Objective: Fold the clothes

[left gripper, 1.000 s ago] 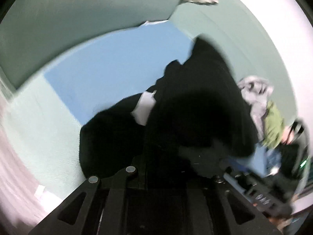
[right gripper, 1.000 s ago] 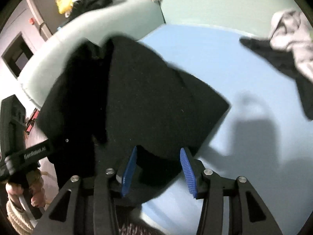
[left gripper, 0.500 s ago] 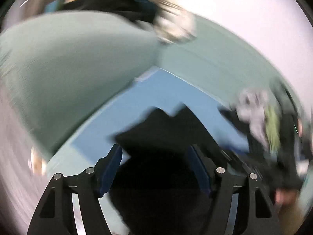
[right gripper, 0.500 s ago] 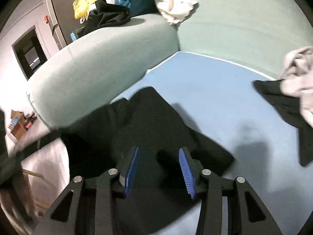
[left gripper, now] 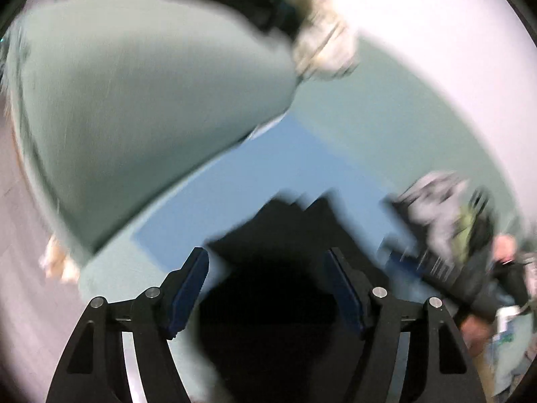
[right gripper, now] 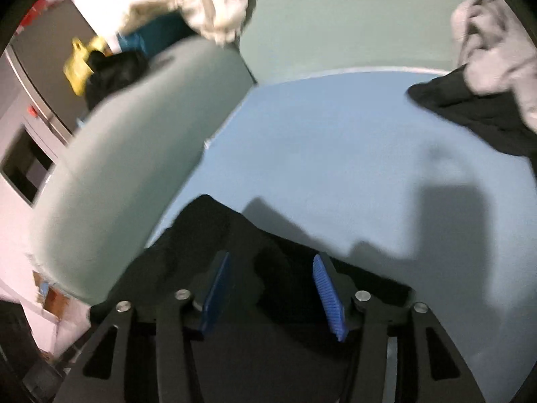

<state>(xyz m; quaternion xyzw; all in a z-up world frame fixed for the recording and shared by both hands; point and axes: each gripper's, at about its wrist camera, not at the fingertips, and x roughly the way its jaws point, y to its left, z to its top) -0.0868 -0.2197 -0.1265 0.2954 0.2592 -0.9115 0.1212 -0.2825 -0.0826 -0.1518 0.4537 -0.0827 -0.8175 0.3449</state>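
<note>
Jaws of the left gripper [left gripper: 268,285] stand wide apart, blue pads [left gripper: 188,288] bare, nothing between them; the black garment [left gripper: 285,252] lies below and ahead on the blue sheet [left gripper: 268,154]. Right gripper [right gripper: 272,288] likewise spread, blue pads [right gripper: 327,299] clear of cloth, hovering over the same black garment [right gripper: 214,231], which sits at the sheet's [right gripper: 335,141] near-left edge beside the pale green cushion [right gripper: 134,168]. Left wrist view is motion-blurred. Farther out: grey cloth [right gripper: 493,43] on a second dark garment [right gripper: 470,114] at right; white, teal and yellow items piled atop the cushion.
</note>
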